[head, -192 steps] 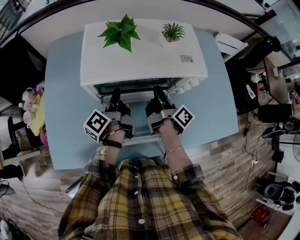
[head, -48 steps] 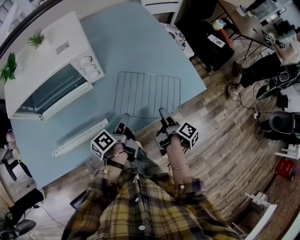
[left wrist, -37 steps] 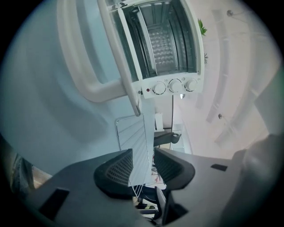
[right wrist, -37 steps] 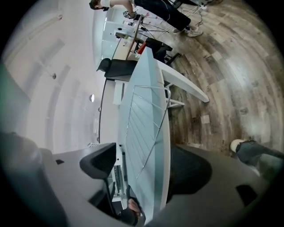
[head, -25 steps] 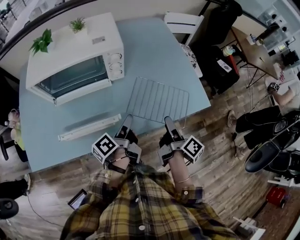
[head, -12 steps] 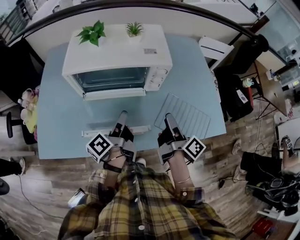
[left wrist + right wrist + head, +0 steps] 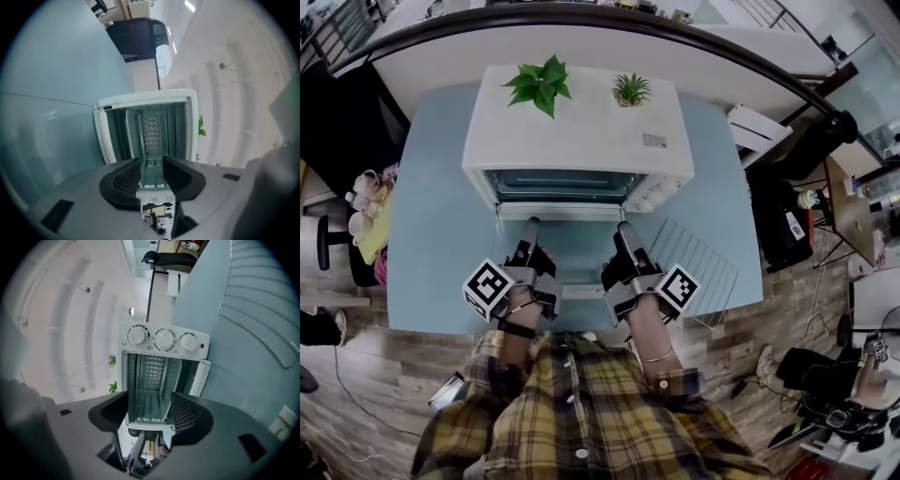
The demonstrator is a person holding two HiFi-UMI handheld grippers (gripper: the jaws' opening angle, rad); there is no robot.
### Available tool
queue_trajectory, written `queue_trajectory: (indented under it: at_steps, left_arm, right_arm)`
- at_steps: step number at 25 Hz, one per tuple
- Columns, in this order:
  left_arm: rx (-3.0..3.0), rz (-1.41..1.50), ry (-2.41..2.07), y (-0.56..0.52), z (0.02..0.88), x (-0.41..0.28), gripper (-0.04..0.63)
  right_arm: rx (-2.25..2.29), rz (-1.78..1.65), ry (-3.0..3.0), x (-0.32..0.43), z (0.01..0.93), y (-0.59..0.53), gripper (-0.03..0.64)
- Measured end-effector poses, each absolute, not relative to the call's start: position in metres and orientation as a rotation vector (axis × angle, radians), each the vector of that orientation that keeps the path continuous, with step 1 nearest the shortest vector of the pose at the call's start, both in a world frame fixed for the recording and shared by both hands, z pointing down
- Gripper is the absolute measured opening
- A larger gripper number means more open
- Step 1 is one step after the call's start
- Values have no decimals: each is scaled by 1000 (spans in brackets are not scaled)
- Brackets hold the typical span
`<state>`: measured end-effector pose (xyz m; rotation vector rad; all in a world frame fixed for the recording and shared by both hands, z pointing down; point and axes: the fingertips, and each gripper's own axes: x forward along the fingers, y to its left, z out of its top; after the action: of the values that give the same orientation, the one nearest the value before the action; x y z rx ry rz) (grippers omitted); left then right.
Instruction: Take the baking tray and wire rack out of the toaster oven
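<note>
Jaws of left gripper (image 7: 531, 228) and right gripper (image 7: 625, 231) stand apart, empty; the right have just been closing. Baking tray (image 7: 146, 412) sits inside the open toaster oven (image 7: 581, 131), wire rack (image 7: 698, 267) on the table (image 7: 431, 234).

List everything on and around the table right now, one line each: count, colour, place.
table: one, light blue, under everything
toaster oven: one, white, middle of the table
oven door: one, white-framed, folded down towards the person
knobs: three, white, in a row on the oven front
baking tray: one, grey metal, inside the oven
wire rack: one, silver, flat on the table, right of the door
potted plants: two, green, on the oven top
shirt: one, yellow plaid, bottom of the head view
left gripper: one, black and grey, facing the oven, open, empty
right gripper: one, same colours, jaws just narrowed, open, empty
</note>
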<state>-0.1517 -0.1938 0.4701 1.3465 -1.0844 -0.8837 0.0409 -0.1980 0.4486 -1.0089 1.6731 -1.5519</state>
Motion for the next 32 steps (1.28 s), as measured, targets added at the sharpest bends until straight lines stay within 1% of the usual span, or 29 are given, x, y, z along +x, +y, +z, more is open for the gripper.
queue_trajectory:
  at_steps: [6,16,25,32]
  left_arm:
    - [1299,-875,-1052,-220,491,-166,133]
    - [1242,-845,-1009,-244,519,-166,133]
    - [1196,-904,-999,-269,524,-174,133]
    - [1177,-906,-1043,-290,534,-184,133]
  right_arm:
    - [-1004,-1618,1615,11,465,-226,285]
    - [-1057,-1675,1569,-21,497,-263,285]
    - [-1082,-1703,1516,-30,518,-287,285]
    - [-1089,-1693,1487,-33,528,-303,256]
